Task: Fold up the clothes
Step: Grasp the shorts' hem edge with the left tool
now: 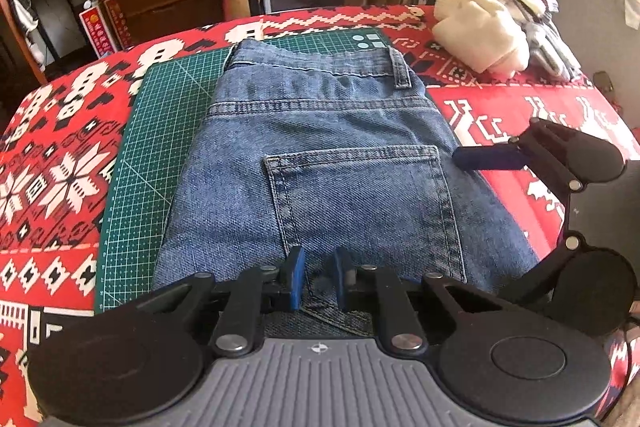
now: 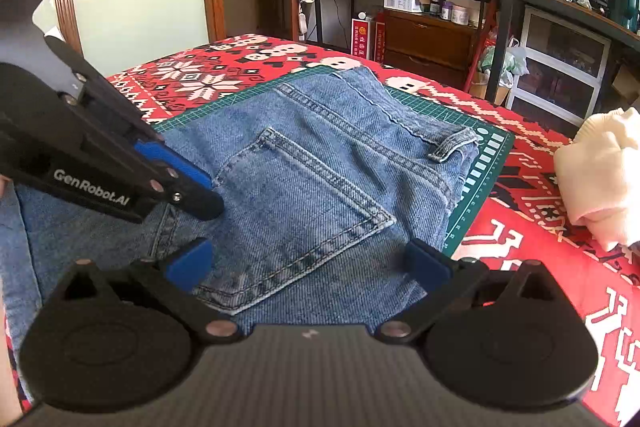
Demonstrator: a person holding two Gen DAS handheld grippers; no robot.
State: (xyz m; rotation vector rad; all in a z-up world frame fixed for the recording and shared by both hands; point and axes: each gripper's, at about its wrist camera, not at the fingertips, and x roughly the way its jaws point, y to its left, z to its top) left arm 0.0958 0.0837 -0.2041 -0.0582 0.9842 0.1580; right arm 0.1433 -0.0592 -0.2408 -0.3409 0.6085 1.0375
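Folded blue jeans (image 1: 320,147) lie back pocket up on a green cutting mat (image 1: 160,147). My left gripper (image 1: 319,279) sits at the near edge of the jeans, its blue pads (image 1: 296,279) almost together with a fold of denim pinched between them. In the right wrist view the left gripper (image 2: 200,203) comes in from the left and presses onto the jeans (image 2: 320,167) beside the pocket. My right gripper (image 2: 308,263) hovers wide open just over the pocket's lower corner, holding nothing. One of its blue fingers (image 1: 488,158) shows at the jeans' right edge.
A red patterned cloth (image 1: 60,167) covers the table under the mat (image 2: 480,163). A cream knitted garment (image 1: 480,27) and a grey-and-white one (image 1: 548,39) are piled at the far right corner. Shelves, drawers and boxes stand beyond the table's far edge.
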